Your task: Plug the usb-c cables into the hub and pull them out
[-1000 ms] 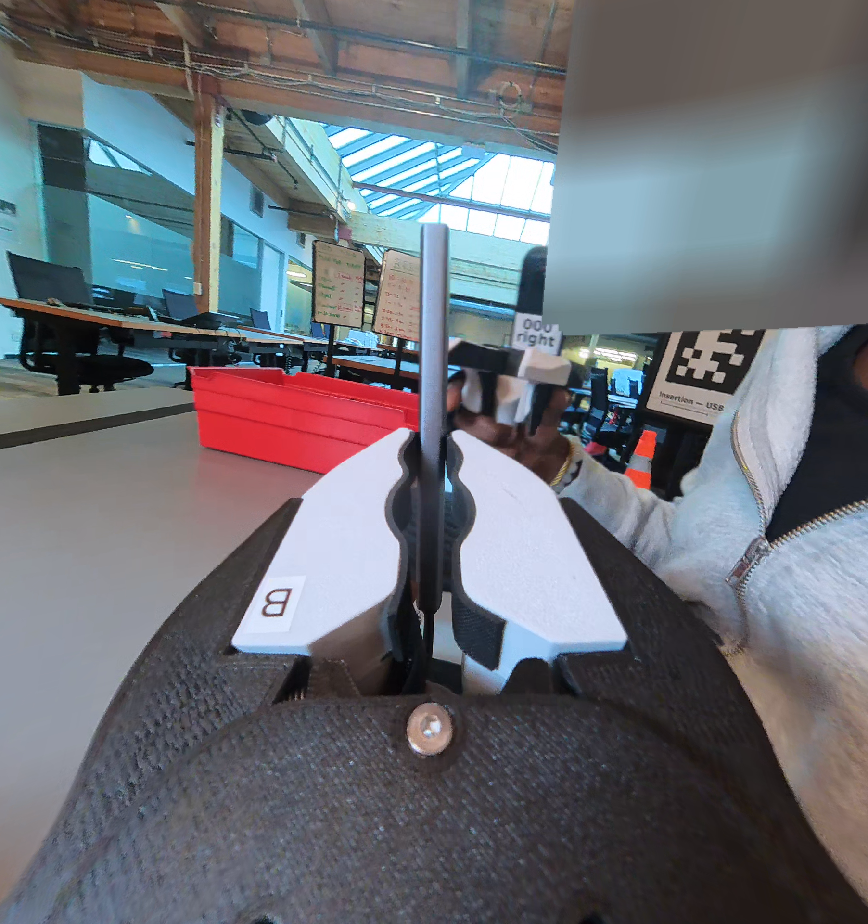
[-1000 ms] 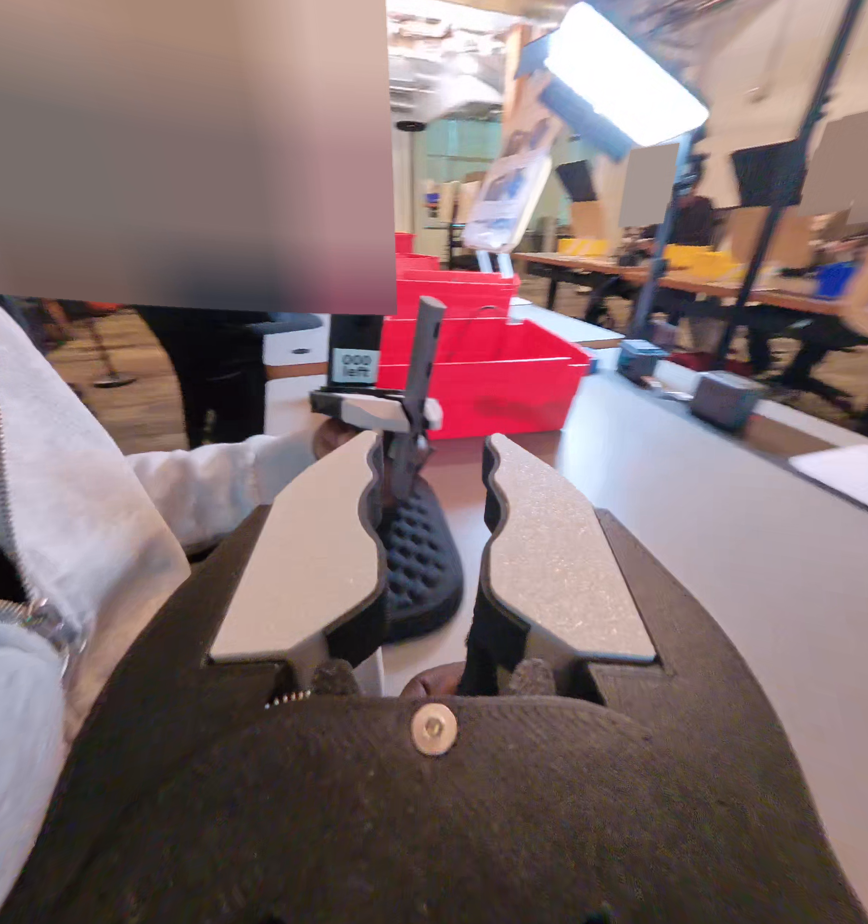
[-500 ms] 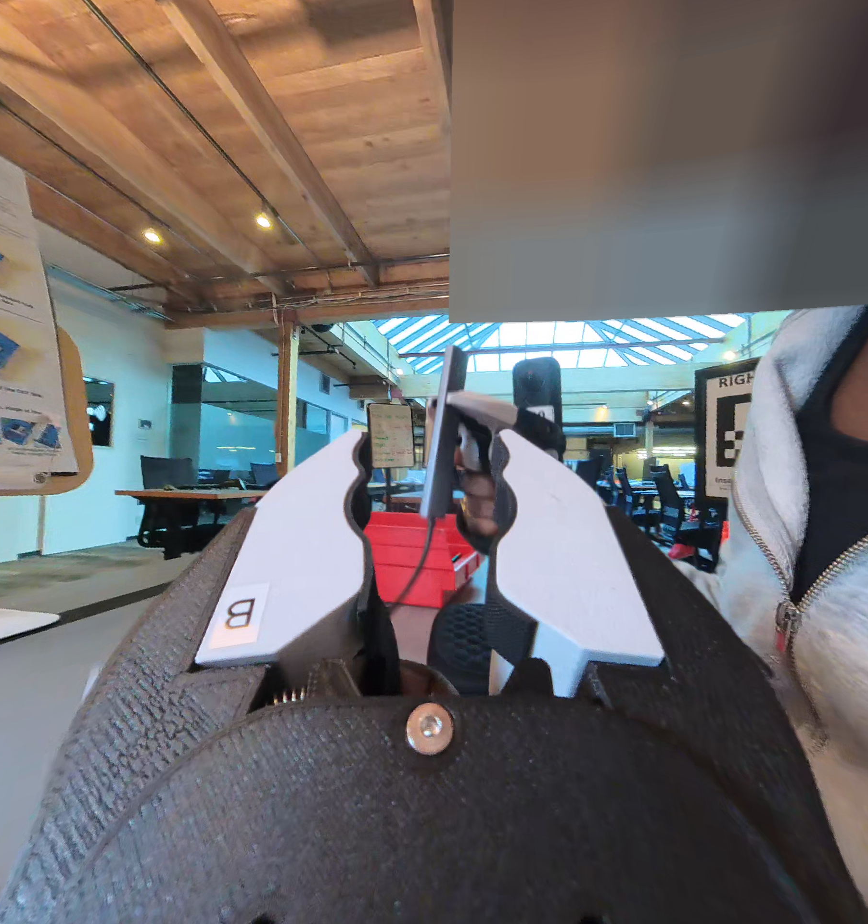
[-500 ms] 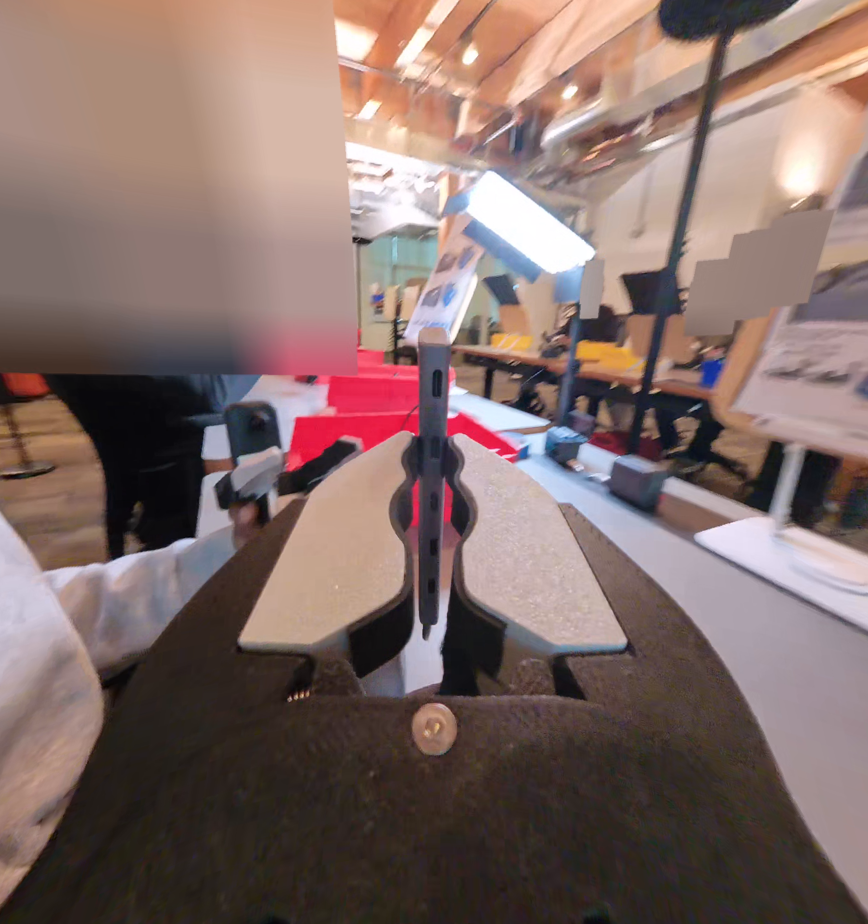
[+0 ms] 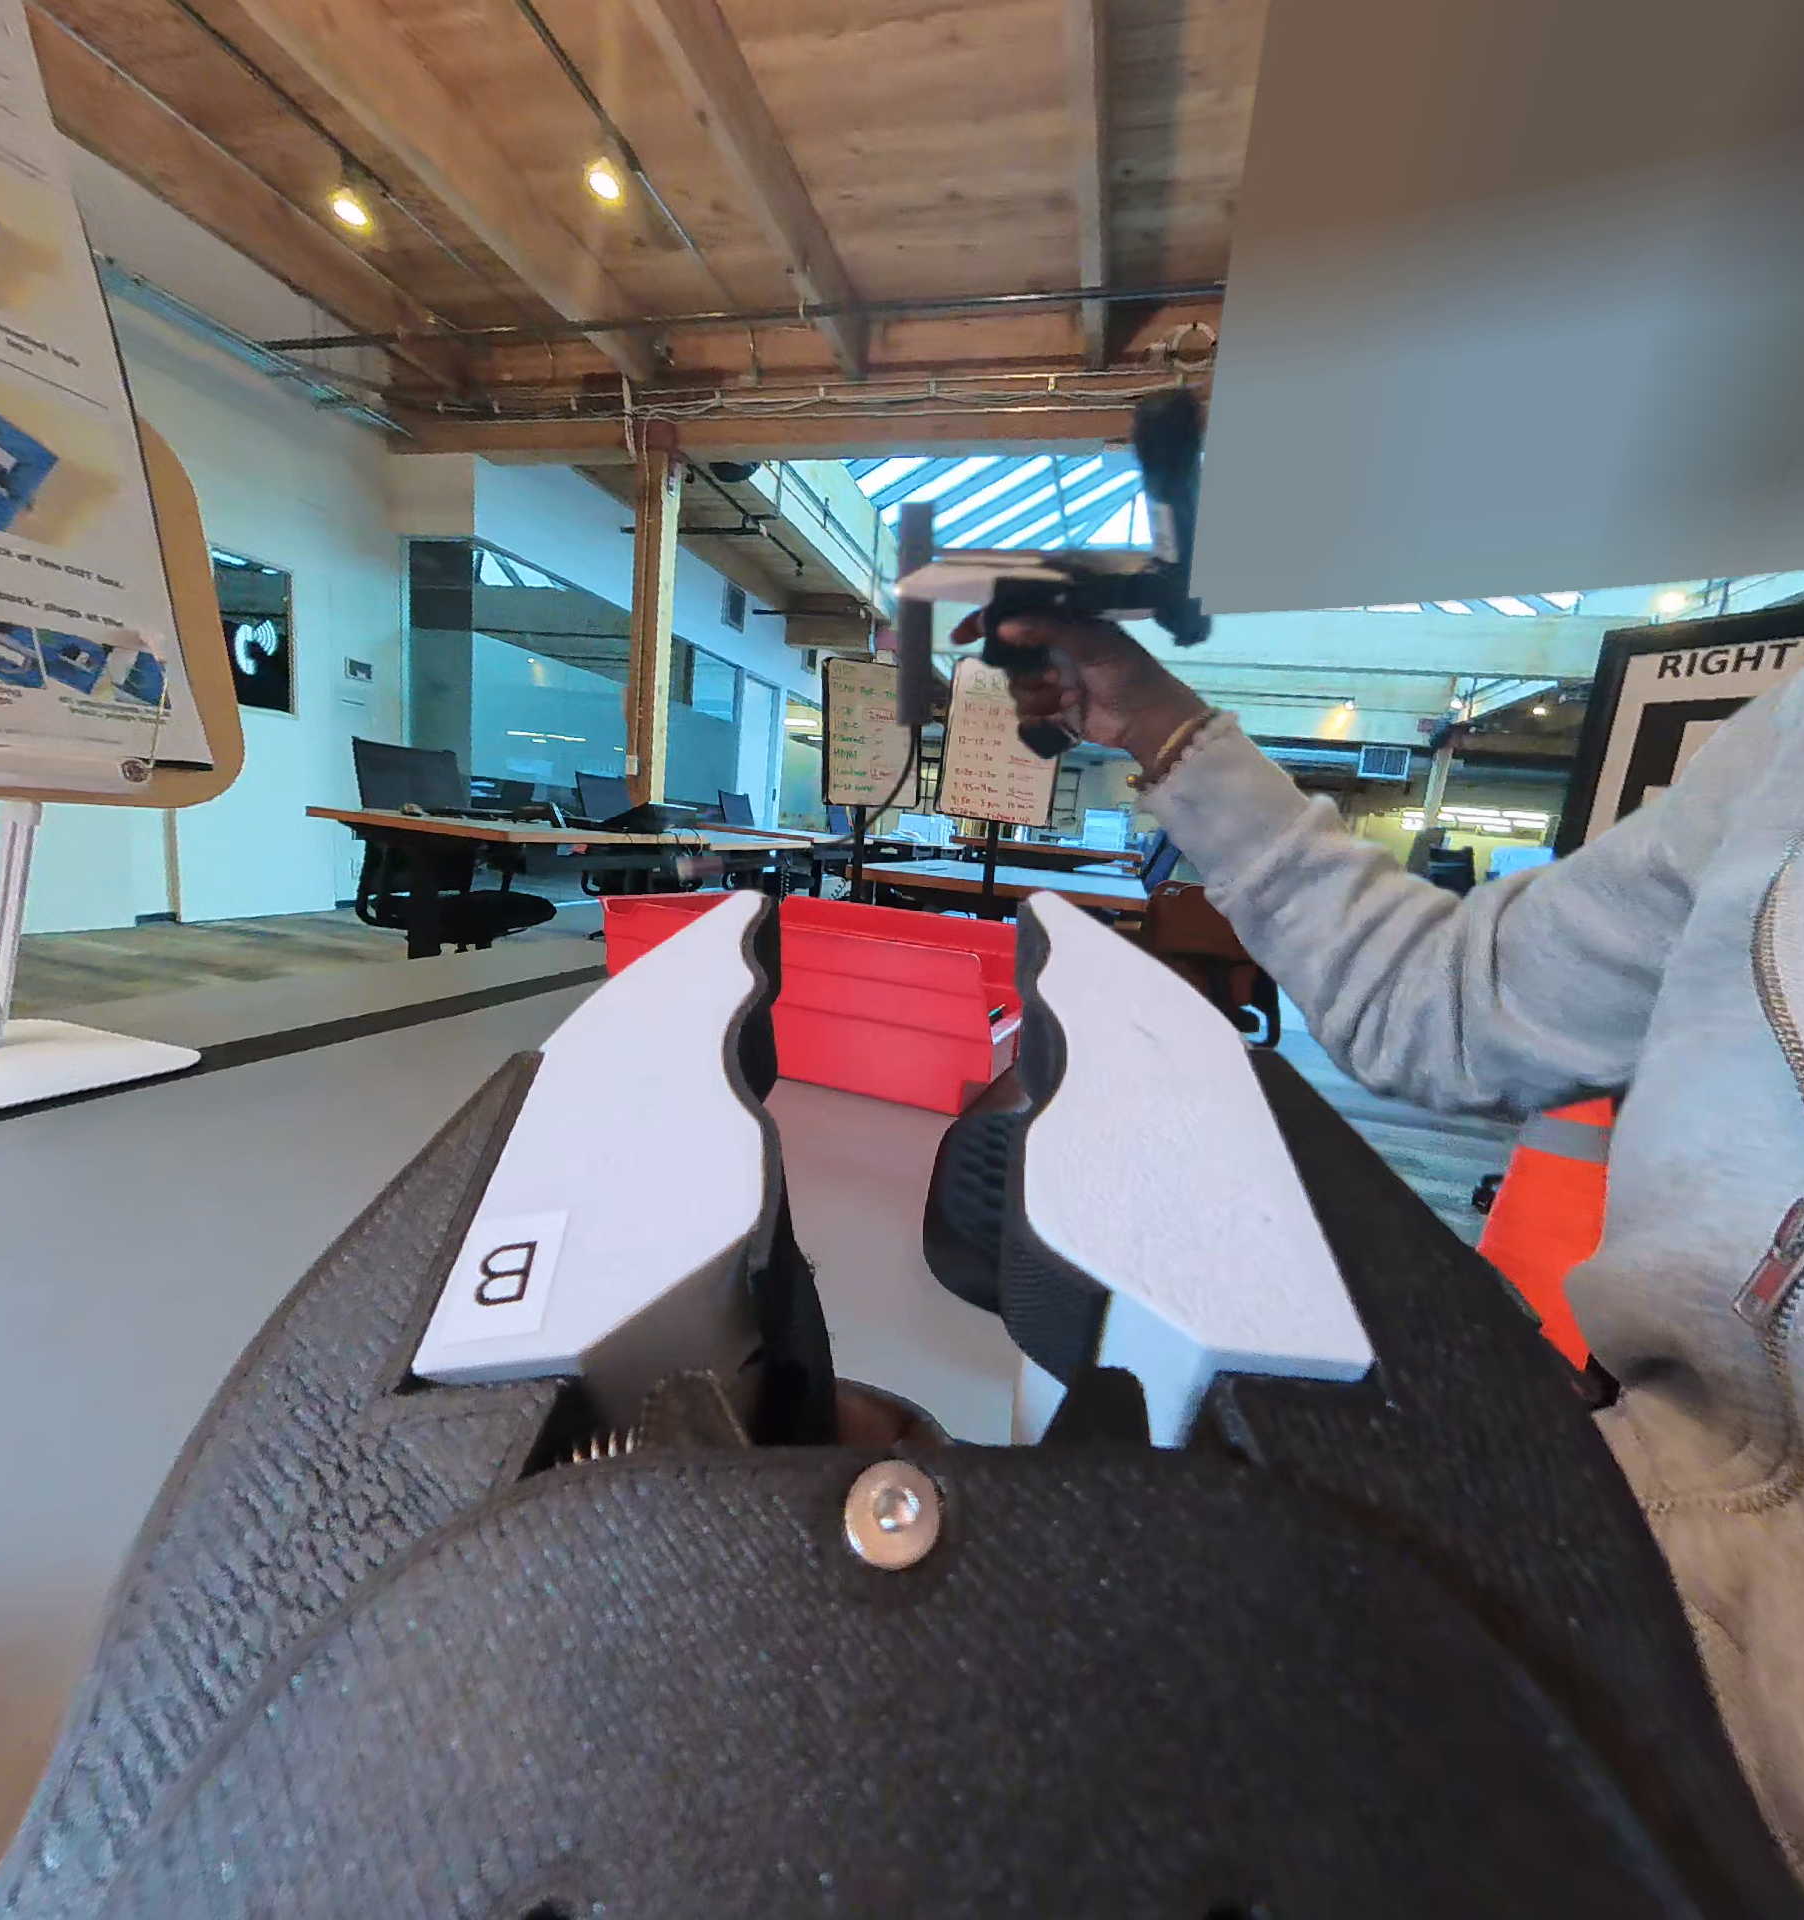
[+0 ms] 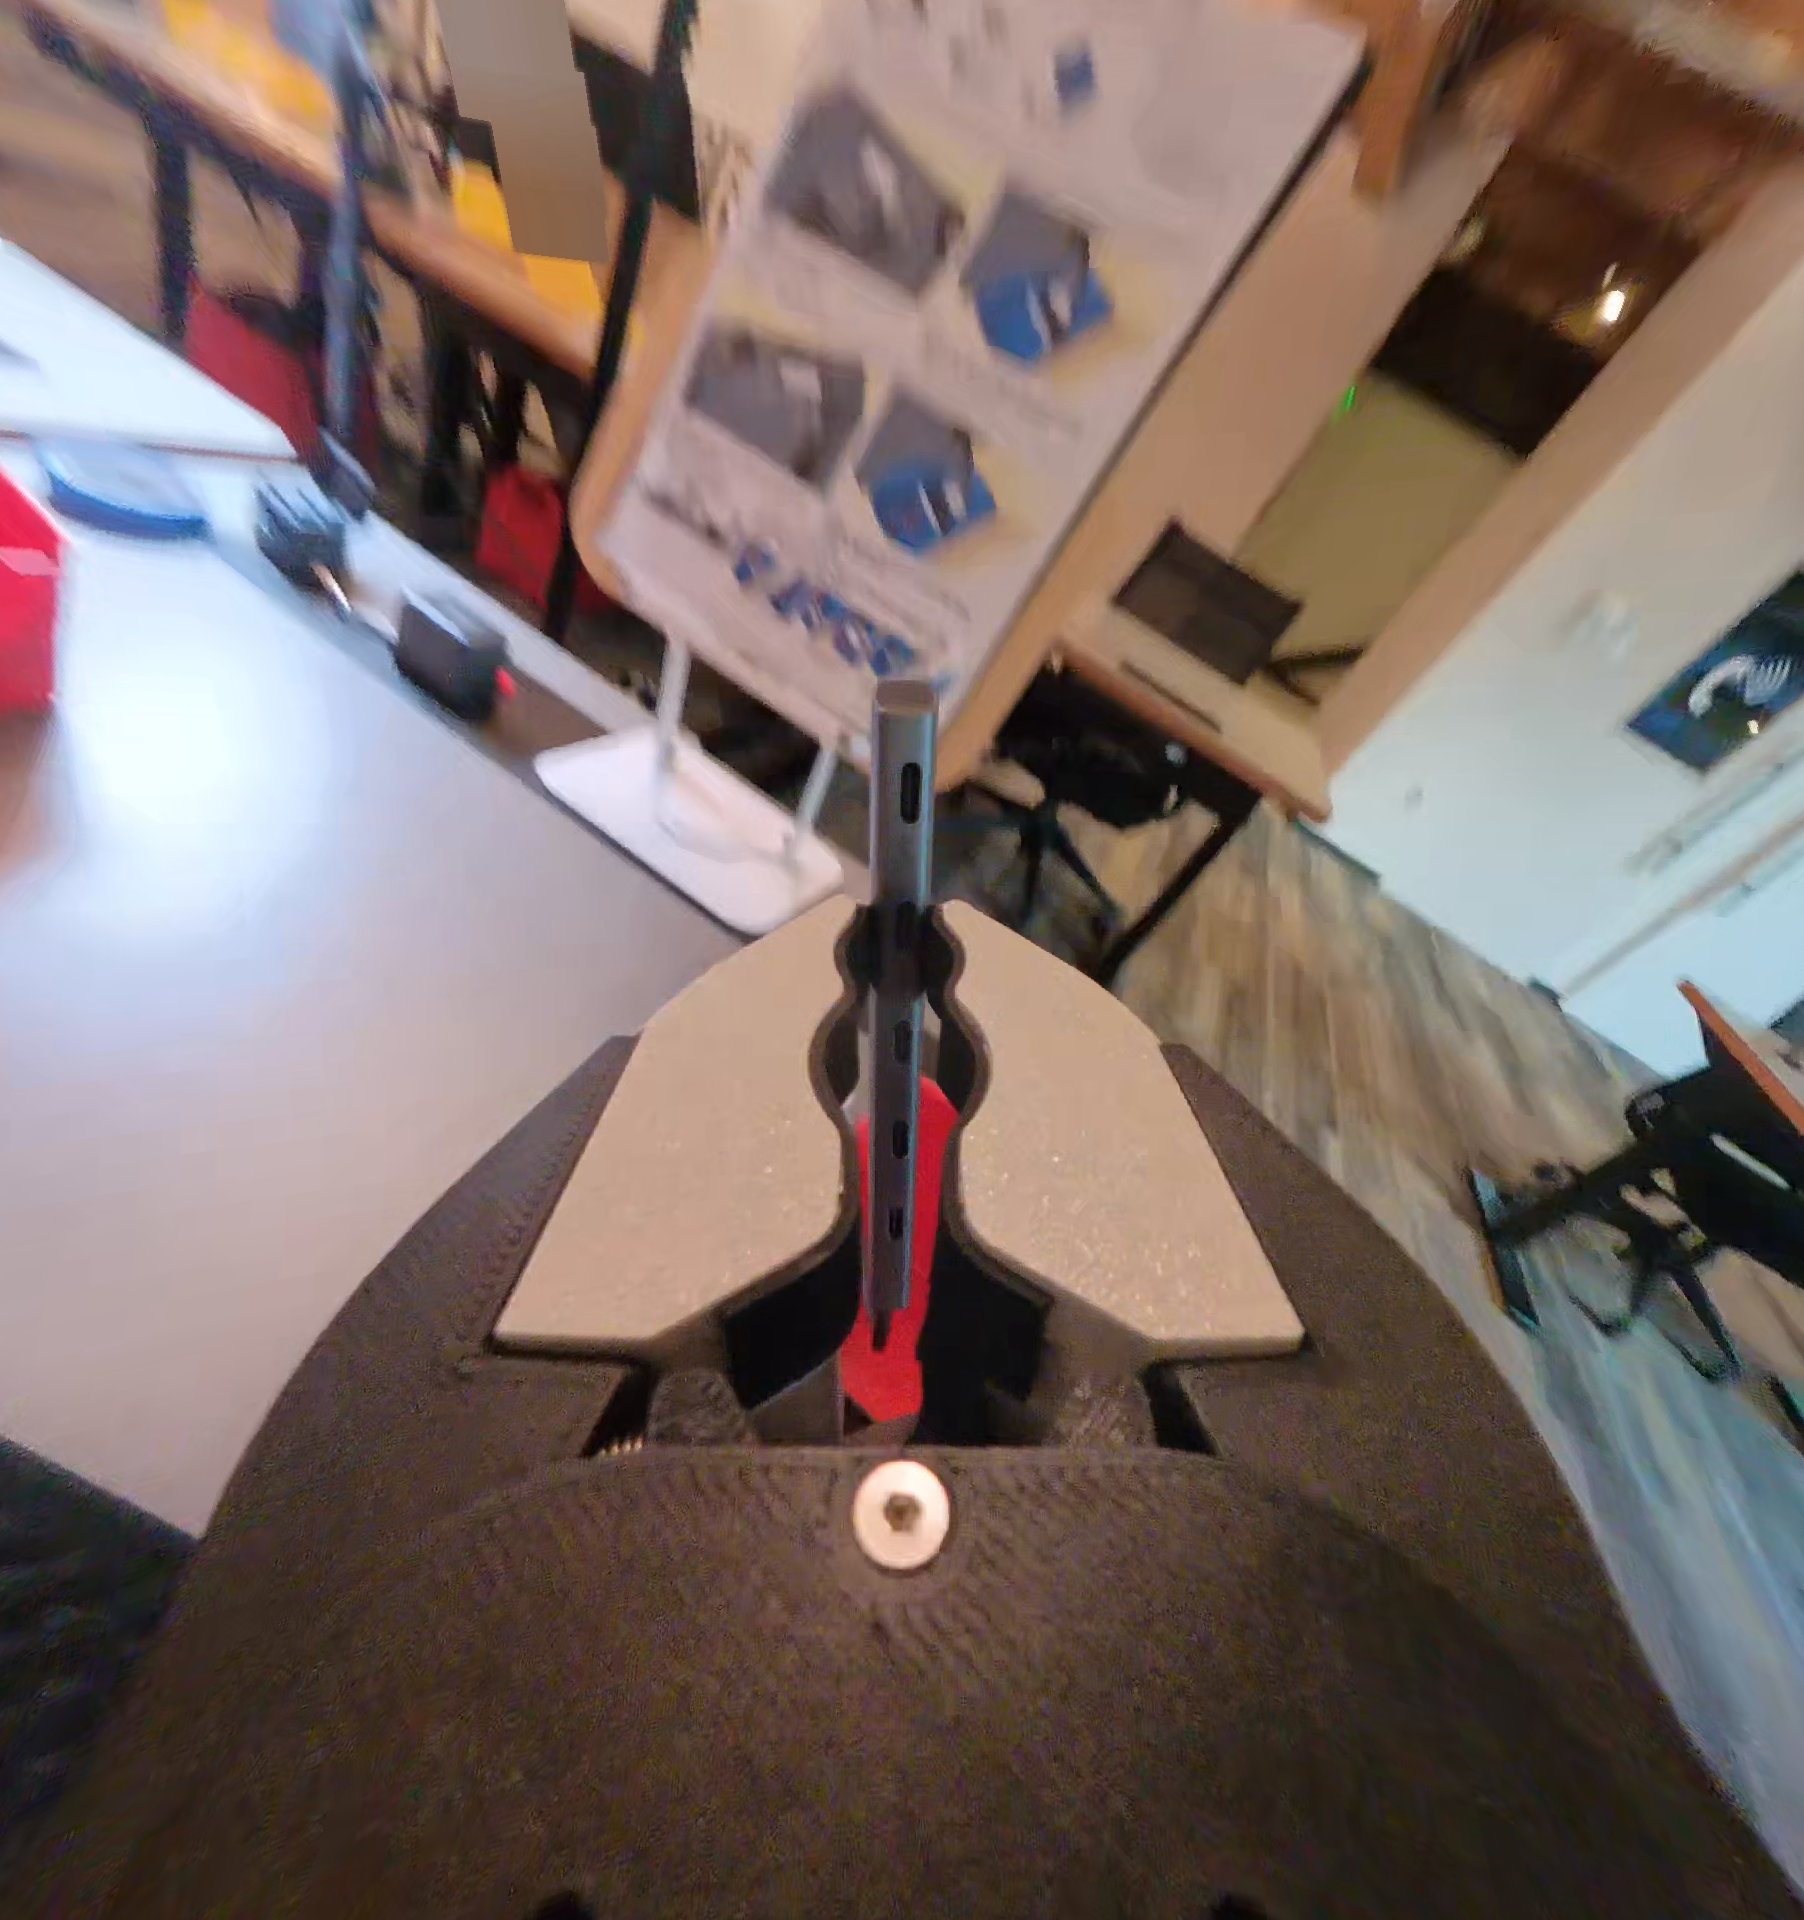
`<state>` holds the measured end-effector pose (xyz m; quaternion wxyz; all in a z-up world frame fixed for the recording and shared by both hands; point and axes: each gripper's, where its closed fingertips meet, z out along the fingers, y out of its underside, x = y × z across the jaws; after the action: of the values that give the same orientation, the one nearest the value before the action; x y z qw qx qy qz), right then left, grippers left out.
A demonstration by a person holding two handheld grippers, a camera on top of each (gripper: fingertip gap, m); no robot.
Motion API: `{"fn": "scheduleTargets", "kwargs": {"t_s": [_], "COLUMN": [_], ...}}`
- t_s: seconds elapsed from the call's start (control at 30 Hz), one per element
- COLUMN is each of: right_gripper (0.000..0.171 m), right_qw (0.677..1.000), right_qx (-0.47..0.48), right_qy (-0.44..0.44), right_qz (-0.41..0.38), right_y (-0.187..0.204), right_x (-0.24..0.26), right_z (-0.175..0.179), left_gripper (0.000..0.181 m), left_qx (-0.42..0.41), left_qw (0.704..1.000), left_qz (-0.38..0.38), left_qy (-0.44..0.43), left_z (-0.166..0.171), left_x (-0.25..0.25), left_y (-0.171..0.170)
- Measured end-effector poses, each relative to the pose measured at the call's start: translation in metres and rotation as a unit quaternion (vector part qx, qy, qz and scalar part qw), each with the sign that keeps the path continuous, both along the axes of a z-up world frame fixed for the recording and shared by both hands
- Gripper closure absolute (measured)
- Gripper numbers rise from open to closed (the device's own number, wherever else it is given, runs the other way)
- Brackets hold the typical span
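My right gripper (image 6: pixel 900 914) is shut on the slim grey USB-C hub (image 6: pixel 903 790), which stands upright between its jaws with its row of ports facing the camera. In the left wrist view that gripper (image 5: pixel 919 592) is raised high at mid right, with the hub (image 5: pixel 914 623) in it and the hub's thin black cable (image 5: pixel 882 790) hanging down. My left gripper (image 5: pixel 893 914) is open and empty, low over the grey table (image 5: pixel 150 1195). No loose USB-C cable shows.
A red bin (image 5: pixel 877 997) sits on the table just beyond my left gripper. A poster board on a white stand (image 6: pixel 877 343) stands at the table's far edge. A person's grey sleeve (image 5: pixel 1449 935) crosses the right. A small black box (image 6: pixel 451 649) lies on the table. The grippers' ends are close to 35 cm from one another.
The hub passed from my left gripper to my right. My left gripper opened and dropped low. My right gripper closed on the hub, lifted it high and swung toward the poster board.
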<state>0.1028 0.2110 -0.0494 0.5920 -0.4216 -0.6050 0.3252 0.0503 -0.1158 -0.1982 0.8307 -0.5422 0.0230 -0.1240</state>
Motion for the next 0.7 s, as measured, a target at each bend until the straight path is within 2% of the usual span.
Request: {"fn": "scheduleTargets", "kwargs": {"t_s": [0.2, 0.4, 0.53, 0.7], "right_gripper": [0.161, 0.161, 0.162, 0.159], "right_qw": [0.981, 0.917, 0.885, 0.865], "right_qx": [0.117, 0.187, 0.125, 0.03], "right_qy": [-0.154, -0.353, -0.448, -0.502], "right_qz": [-0.006, -0.015, 0.007, 0.009], "right_y": [0.077, 0.121, 0.121, 0.124], "right_x": [-0.039, -0.055, -0.054, -0.056], "right_z": [-0.076, -0.178, -0.229, -0.258], "left_gripper": [0.137, 0.138, 0.138, 0.138], "left_qx": [-0.005, -0.005, -0.005, -0.005], "left_qw": [1.0, 1.0, 1.0, 1.0], "left_qz": [-0.001, -0.004, -0.005, -0.004], "left_qy": [-0.006, -0.014, -0.018, -0.016], "left_z": [-0.001, -0.001, -0.001, -0.001], "left_x": [-0.001, -0.003, -0.004, -0.003], "left_y": [0.001, 0.001, 0.001, 0.001]}}
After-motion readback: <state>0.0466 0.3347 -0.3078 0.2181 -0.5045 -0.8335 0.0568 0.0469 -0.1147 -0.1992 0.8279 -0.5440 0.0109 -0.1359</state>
